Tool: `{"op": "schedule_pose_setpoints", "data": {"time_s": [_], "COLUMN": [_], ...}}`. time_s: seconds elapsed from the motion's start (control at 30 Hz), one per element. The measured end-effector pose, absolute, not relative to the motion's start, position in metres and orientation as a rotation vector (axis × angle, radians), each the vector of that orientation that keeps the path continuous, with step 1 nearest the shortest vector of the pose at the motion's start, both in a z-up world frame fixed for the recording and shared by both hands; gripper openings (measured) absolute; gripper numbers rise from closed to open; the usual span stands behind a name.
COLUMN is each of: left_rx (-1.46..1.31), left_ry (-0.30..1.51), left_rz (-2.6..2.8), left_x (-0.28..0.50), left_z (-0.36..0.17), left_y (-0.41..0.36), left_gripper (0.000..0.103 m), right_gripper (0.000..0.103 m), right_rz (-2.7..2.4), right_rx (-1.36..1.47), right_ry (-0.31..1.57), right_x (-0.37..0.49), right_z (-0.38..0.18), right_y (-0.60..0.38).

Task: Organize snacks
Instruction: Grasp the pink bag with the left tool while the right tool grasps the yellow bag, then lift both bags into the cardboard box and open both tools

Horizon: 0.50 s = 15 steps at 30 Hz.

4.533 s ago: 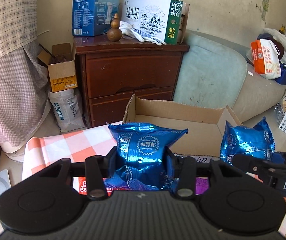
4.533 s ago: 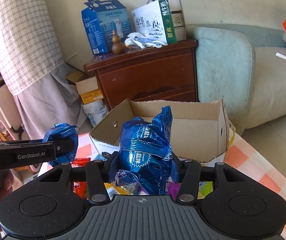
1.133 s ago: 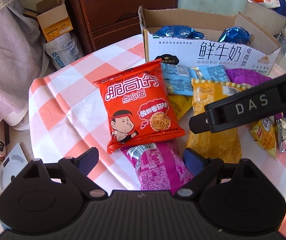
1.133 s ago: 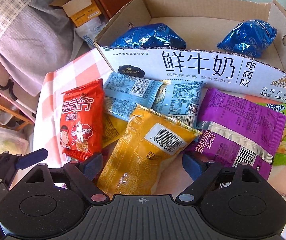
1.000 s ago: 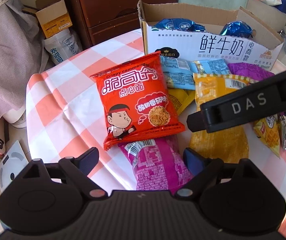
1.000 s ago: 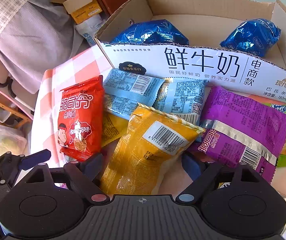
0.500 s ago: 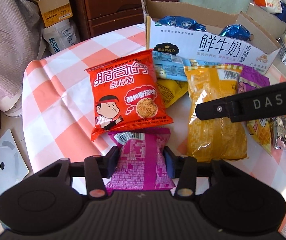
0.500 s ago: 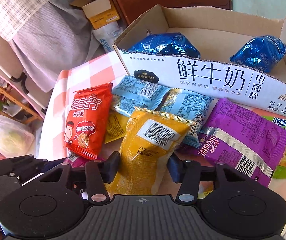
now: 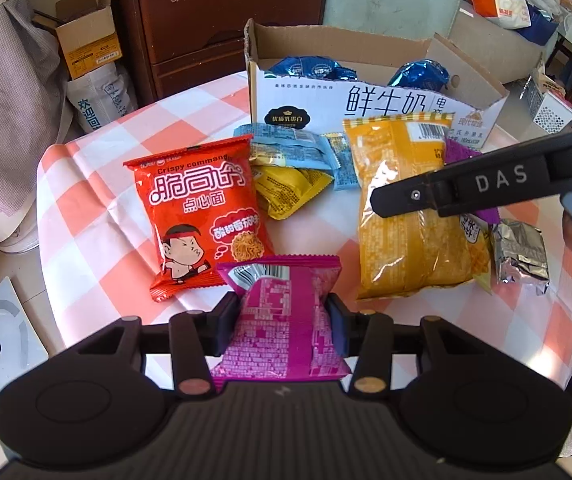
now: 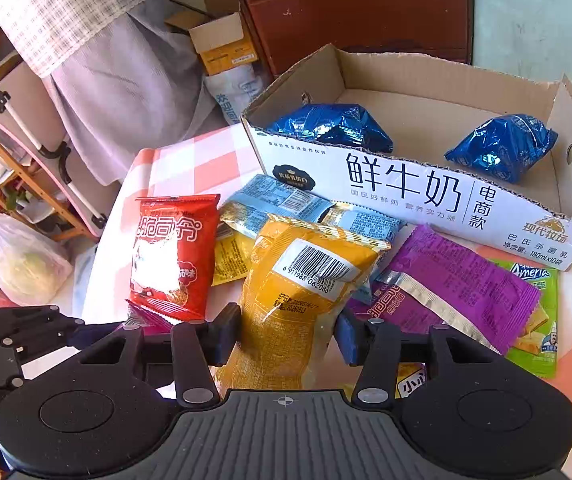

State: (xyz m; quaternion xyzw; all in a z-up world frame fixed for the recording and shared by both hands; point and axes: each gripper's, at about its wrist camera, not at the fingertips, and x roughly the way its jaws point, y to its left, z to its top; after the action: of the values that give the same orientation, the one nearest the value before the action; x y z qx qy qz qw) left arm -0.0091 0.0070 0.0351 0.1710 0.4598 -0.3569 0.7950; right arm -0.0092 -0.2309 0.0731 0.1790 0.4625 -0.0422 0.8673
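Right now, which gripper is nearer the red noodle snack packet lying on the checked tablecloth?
Left. The left gripper, shut on a magenta packet, sits just below the red packet; the right gripper, holding an orange-yellow packet, is further off.

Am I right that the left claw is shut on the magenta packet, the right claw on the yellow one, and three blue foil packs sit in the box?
Not three: the right wrist view shows two blue foil packs in the box. The left claw does grip the magenta packet, the right claw the yellow packet.

Right gripper (image 10: 288, 338) clamped on yellow bag (image 10: 306, 300). Ahead: box (image 10: 406, 196) holding 2 blue packs (image 10: 334, 126). Left of jaws, red pack (image 10: 171, 254); right, purple pack (image 10: 462, 284).
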Motion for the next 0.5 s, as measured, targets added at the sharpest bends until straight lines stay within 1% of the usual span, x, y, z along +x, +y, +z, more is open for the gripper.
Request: {"op": "schedule_pose_setpoints", "data": {"time_s": [0.5], "left_rx": [0.337], "left_ry": [0.901], "left_rz": [-0.637], "left_x": [0.008], "left_z": [0.053], "left_y": [-0.001], "left_gripper": [0.045], "right_gripper": [0.049], "right_rz": [-0.087], "right_rx": [0.314], "right_ry": [0.933], "right_x": [-0.015], "right_z": [0.085], "right_y": [-0.229]}}
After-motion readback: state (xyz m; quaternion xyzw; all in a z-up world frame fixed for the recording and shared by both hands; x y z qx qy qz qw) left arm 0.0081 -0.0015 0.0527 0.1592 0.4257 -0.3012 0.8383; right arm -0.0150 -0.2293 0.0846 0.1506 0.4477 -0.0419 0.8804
